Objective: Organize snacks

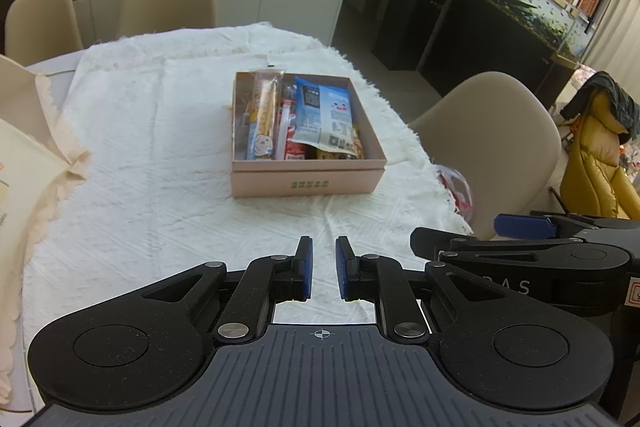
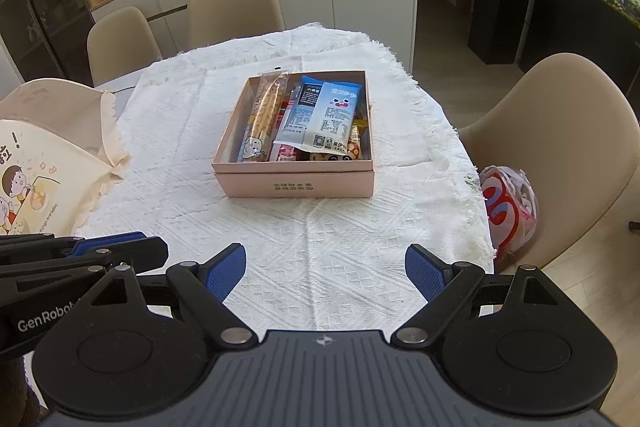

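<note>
The left claw (image 1: 324, 273) has its pads a narrow gap apart, holding nothing; the right claw (image 2: 325, 277) is spread wide and empty. Ahead of both, well apart, sits the pink box (image 2: 300, 185) with a blue packet (image 2: 320, 117) on top of its snacks. Only the right view shows the red-and-white bag (image 2: 508, 211) whole, right of the claw, and "GenRobot" on the left claw's body.

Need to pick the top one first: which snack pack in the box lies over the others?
The blue-and-white packet, in the pink box, right of the long yellow stick pack; its lower edge overlaps the red and brown packs.
</note>
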`<state>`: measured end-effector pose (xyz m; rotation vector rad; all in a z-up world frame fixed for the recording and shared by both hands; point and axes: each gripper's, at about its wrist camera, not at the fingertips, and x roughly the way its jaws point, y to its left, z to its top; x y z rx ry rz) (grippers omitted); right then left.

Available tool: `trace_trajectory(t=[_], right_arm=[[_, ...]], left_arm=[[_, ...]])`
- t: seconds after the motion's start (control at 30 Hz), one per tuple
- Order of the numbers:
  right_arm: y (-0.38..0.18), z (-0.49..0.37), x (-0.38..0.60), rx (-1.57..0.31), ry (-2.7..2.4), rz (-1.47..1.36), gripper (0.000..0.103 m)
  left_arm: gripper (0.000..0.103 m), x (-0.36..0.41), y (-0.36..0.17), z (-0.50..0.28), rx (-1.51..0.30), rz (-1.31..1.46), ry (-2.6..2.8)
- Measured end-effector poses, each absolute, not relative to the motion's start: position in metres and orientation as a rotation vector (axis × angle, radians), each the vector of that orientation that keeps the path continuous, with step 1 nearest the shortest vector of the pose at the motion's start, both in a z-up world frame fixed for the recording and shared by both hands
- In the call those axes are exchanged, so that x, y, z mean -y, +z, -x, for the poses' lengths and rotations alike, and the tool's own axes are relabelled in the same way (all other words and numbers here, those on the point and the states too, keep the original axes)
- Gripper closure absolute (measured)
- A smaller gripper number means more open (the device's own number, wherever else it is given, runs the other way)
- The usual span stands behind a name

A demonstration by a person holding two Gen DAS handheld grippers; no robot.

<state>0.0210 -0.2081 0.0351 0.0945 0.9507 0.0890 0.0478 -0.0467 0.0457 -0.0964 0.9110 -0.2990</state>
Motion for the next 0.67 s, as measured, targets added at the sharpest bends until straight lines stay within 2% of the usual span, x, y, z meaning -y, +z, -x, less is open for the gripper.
trace_trajectory(t=[0.67], right_arm=[[0.033, -0.0222, 0.2073, -0.958, 0.099, -0.091, 0.015]], left_arm=[[0.087, 0.0446, 0.045, -0.0445, -0.843, 0.07, -0.28]])
